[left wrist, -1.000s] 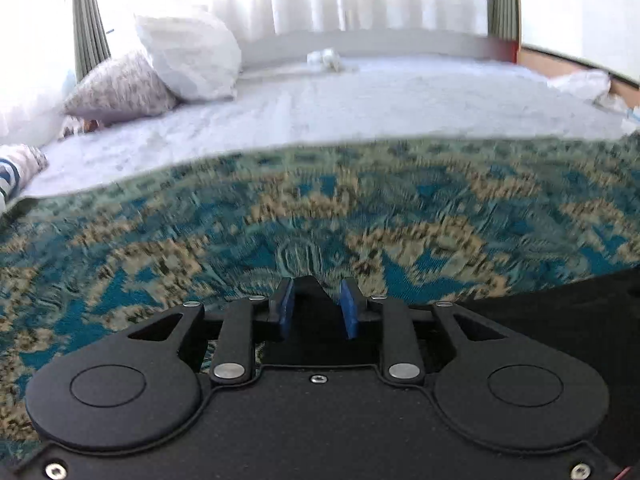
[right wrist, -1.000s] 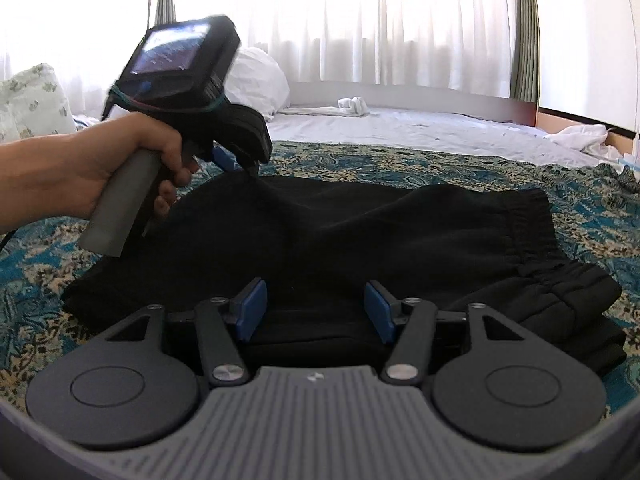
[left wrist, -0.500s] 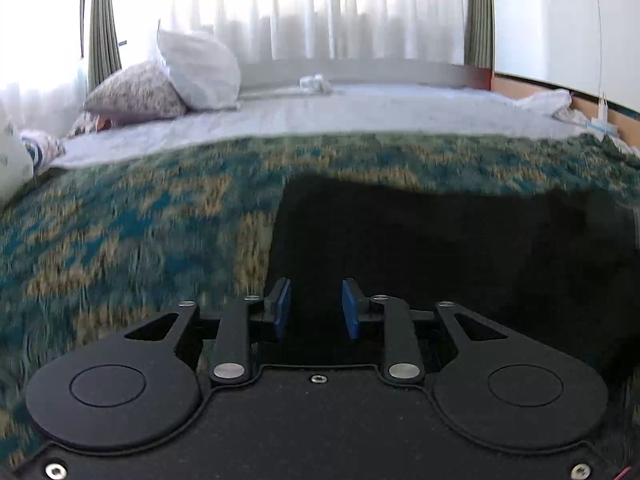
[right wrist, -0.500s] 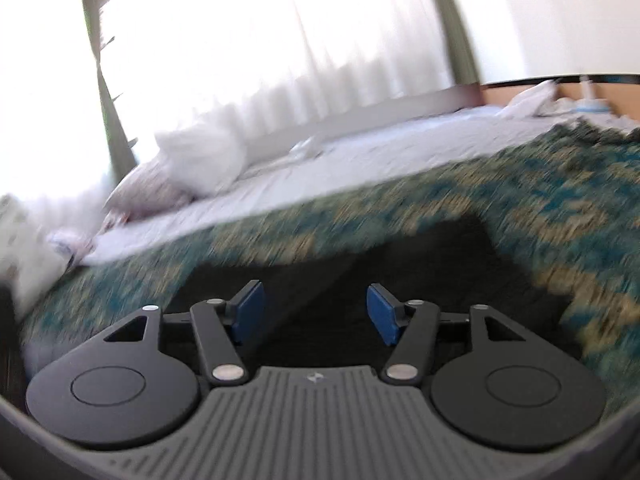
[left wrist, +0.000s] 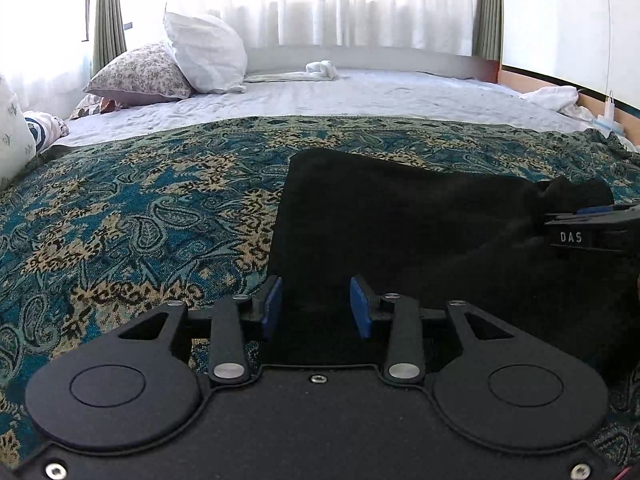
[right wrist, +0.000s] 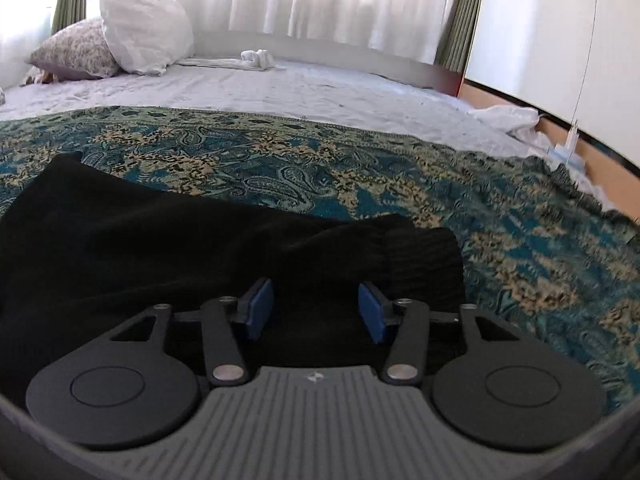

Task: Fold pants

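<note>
Pants: black pants (left wrist: pixel 400 224) lie folded into a compact block on the patterned bedspread; in the left wrist view they fill the centre and the 3 o'clock side, in the right wrist view (right wrist: pixel 168 256) the centre and the 9 o'clock side, with the ribbed cuff or waistband end at about 2 o'clock of the fingers.
Bedspread: teal and tan paisley bedspread (left wrist: pixel 132 216) covers the near part of the bed; white sheet (left wrist: pixel 360 96) beyond it, toward 12 o'clock.
Left hand-held gripper: left hand-held gripper (left wrist: pixel 316 306) hangs low over the near left edge of the pants; its blue pads stand apart, released, and the jaws have just been opening; black cloth shows in the gap below them, but no pad presses on it.
Right hand-held gripper: right hand-held gripper (right wrist: pixel 316 310) hangs over the right end of the pants; its pads stand wider apart, released, though the jaws have just been closing a little; cloth lies under the gap, ungripped. Its side also shows at 3 o'clock in the left wrist view (left wrist: pixel 592 216).
Pillows: white pillow (left wrist: pixel 204 56) leans on a flowered pillow (left wrist: pixel 140 76) at 11 o'clock.
Towel: small white rolled towel (left wrist: pixel 320 70) at 12 o'clock, near the headboard.
Window: sheer curtains (left wrist: pixel 360 0), brightly lit.
</note>
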### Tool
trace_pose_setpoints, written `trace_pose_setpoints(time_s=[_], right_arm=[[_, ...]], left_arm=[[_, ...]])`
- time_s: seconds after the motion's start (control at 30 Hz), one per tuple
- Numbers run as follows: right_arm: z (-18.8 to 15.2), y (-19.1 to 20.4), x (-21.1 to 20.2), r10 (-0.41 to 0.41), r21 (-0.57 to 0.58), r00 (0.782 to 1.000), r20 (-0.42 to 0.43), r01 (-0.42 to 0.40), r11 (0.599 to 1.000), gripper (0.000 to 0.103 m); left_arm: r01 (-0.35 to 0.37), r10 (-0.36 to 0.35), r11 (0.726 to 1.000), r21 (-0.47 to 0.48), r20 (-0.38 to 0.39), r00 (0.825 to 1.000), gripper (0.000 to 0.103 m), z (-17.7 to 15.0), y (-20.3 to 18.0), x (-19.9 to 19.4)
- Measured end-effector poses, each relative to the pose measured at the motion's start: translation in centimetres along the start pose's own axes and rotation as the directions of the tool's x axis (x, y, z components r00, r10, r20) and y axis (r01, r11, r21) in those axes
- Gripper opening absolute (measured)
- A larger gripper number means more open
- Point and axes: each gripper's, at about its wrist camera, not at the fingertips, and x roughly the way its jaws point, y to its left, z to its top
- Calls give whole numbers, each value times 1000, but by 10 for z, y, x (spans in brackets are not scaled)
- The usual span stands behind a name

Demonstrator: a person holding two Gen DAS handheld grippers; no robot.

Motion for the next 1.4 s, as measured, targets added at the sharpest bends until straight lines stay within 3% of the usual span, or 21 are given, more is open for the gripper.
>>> trace_pose_setpoints(time_s=[0.07,0.17,0.33,0.43,0.5,0.7,0.83,0.93,1.4], right_arm=[[1,-5,-10,36,42,999,13,-37,998,68],[-5,-15,-36,75,112,994,73,-83,990,71],[-25,-15,-76,86,84,988,129,-98,992,73],[-42,-13,-98,103,73,983,150,-115,991,76],[-55,-12,-112,123,77,980,155,-136,988,79],[-85,-10,-138,126,67,982,139,-136,988,85],[-98,-7,-135,102,51,990,100,-108,993,87],[-104,-7,-130,103,48,992,74,-106,993,88],[-109,-9,-123,107,49,992,69,-110,993,96]], left_arm=[[1,-1,1000,-1,-2,1000,36,1,0,-1],[16,-16,1000,-16,-4,1000,47,2,3,-9],[53,-53,999,3,12,999,57,-7,-4,-36],[64,-64,998,2,28,998,69,-14,-10,-59],[90,-90,996,-9,43,995,83,-20,-13,-76],[97,-98,995,19,32,995,92,-40,-27,-104],[87,-86,996,16,-38,996,93,-50,-34,-96],[74,-74,997,-2,-78,994,103,-52,-35,-88],[17,-19,1000,-22,-92,996,103,-53,-39,-77]])
